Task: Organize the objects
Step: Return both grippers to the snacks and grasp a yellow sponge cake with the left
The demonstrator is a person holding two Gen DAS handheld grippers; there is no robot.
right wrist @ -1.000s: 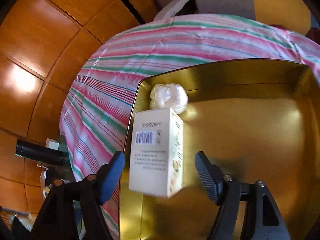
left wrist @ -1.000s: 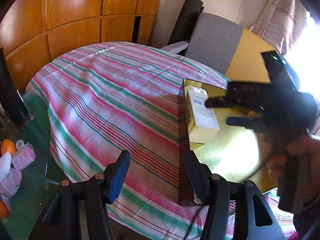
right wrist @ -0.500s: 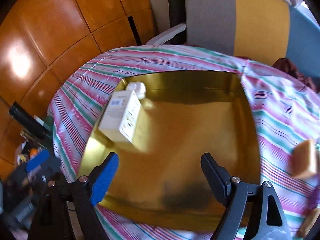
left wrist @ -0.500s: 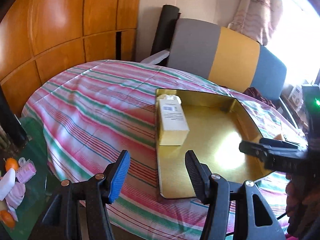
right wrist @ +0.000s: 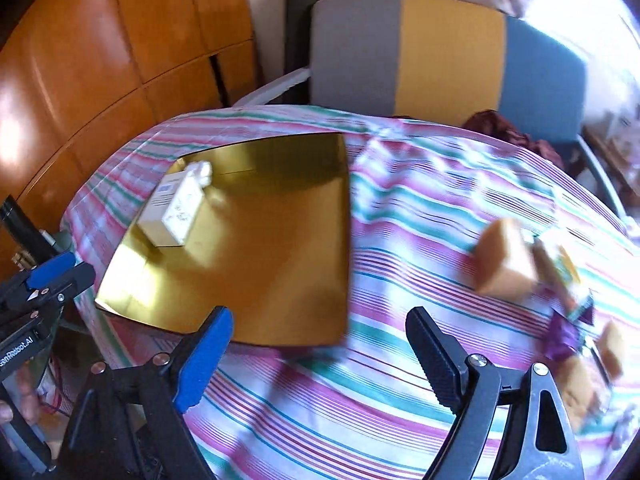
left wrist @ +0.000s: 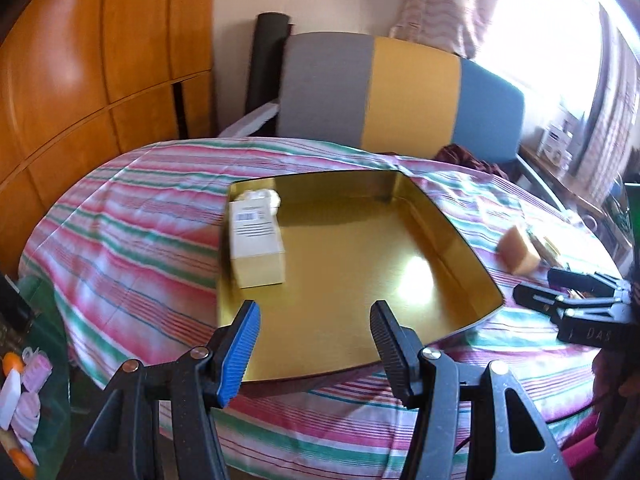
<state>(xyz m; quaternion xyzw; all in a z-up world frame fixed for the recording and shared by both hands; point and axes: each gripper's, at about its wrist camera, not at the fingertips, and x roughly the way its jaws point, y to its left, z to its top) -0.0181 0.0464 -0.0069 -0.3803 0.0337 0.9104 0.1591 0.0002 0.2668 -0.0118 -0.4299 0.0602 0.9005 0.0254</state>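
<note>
Now empty: right gripper jaws widening toward tan sponge block, left gripper half-spread over shallow gold metal tray holding white carton.

The right tool hangs over the striped surface with nothing between its jaws, which are opening. Ahead and to its left sits the gold tray, with a white box and a small white bundle in the tray's far left corner. Ahead to the right lies a tan block among blurred packets, and the left tool shows at the left edge.
</note>
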